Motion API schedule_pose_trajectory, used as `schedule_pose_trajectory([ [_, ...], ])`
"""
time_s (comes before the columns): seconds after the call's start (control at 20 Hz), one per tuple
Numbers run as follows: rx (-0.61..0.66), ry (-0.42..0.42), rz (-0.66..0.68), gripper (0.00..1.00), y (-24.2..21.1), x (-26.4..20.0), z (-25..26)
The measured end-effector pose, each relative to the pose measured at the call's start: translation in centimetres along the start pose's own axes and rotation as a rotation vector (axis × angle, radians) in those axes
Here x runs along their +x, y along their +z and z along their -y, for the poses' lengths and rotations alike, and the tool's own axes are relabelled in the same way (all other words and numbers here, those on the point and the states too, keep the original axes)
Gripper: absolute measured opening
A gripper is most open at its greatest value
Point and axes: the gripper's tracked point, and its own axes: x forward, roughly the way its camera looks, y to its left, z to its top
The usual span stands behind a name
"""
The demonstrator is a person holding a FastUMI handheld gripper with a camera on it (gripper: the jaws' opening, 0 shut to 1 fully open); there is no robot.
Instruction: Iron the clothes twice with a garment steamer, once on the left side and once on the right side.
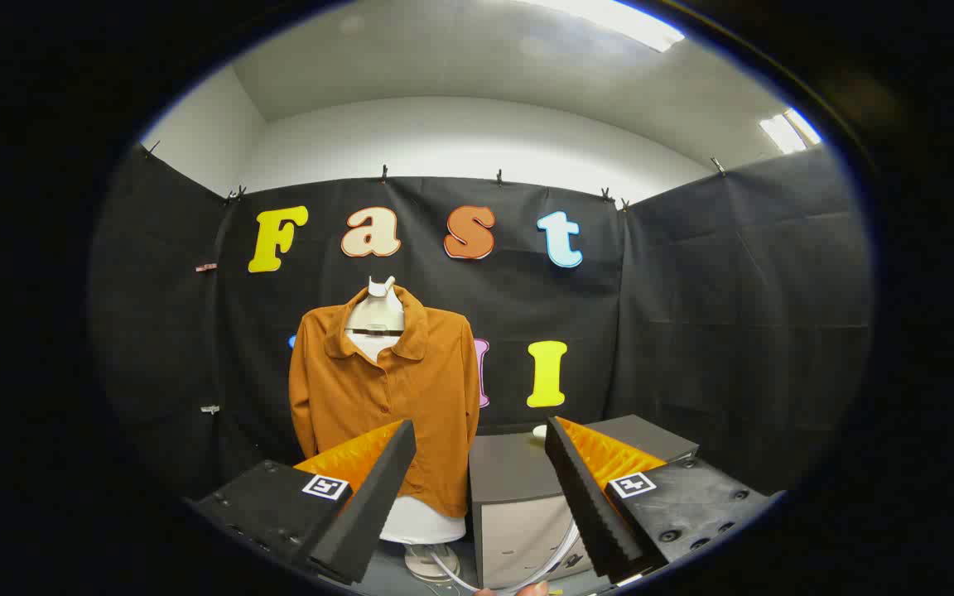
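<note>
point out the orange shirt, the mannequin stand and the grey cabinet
orange shirt [386, 389]: gripper view, on the chest by the button placket.
mannequin stand [431, 563]: gripper view, on the round base under the torso.
grey cabinet [518, 530]: gripper view, on the pale front panel, between the open hand-held gripper [481, 439] fingers.

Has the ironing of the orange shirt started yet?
Not yet, it seems. Done: nothing that shows. In hand: the gripper is open, holding nothing, fingers apart. The orange shirt hangs on a mannequin beyond the fingers, untouched. Left: picking up the steamer, perhaps the small white thing on the grey cabinet, then both sides.
</note>
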Motion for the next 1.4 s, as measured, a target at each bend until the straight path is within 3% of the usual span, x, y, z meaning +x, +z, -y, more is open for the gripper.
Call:
schedule_pose_trajectory([
  [1.0, 0.011, 0.019, -0.016, 0.98, -0.2, 0.6, -0.5],
  [1.4, 0.029, 0.014, -0.223, 0.98, -5.3, 4.9, 3.4],
])
